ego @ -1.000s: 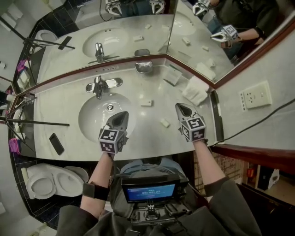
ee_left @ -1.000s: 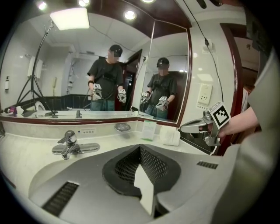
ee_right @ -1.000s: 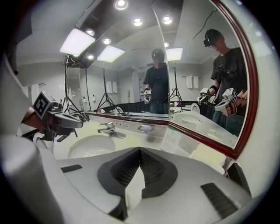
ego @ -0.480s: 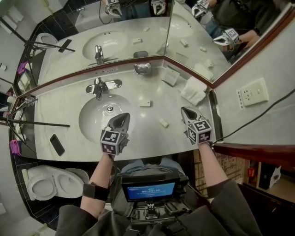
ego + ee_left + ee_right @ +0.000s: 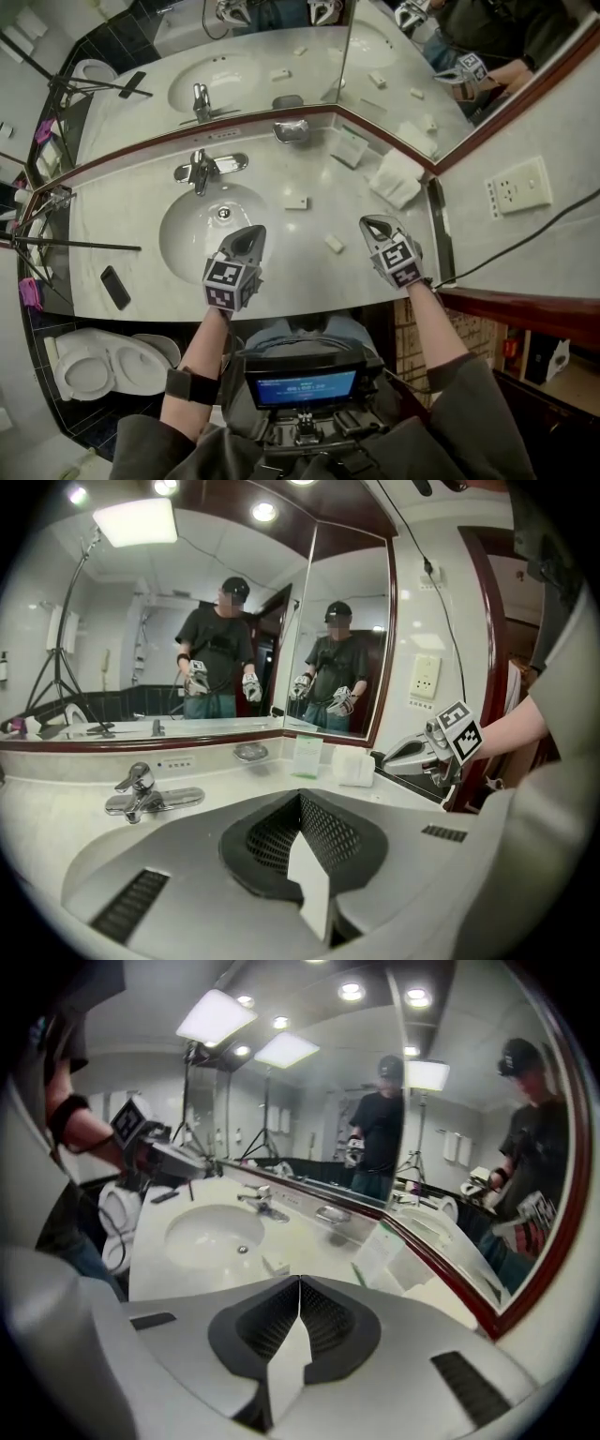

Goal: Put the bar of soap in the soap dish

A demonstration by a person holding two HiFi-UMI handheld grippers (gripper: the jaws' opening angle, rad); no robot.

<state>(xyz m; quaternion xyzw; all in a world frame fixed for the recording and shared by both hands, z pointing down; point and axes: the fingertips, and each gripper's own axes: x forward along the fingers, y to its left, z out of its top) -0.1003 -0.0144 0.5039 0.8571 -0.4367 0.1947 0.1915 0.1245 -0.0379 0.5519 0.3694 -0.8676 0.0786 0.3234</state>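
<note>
Looking down from the head view: a small screen (image 5: 302, 386) sits at the person's chest, and both forearms reach over the front edge of the pale stone counter (image 5: 281, 281).

Left gripper (image 5: 249, 234) hovers over the near rim of the basin (image 5: 187, 239). Its own view shows the jaws pressed together, nothing between them.

Right gripper (image 5: 371, 225) hovers over the counter right of the basin. Jaws pressed together as well, nothing pinched.

Bar of soap (image 5: 334, 244) lies flat on the counter between the two grippers, nearer the right one and apart from it. A second small white block (image 5: 297, 202) lies further back, just beside the basin's right rim.

Black phone (image 5: 115, 287) lies on the counter left of the basin.

Tap (image 5: 202, 171) stands behind the basin. Metal soap dish (image 5: 292, 131) sits at the back of the counter against the mirror (image 5: 253, 75), well apart from the soap. To the right of the dish: a standing card (image 5: 351, 147), then folded white towels (image 5: 398, 178).
</note>
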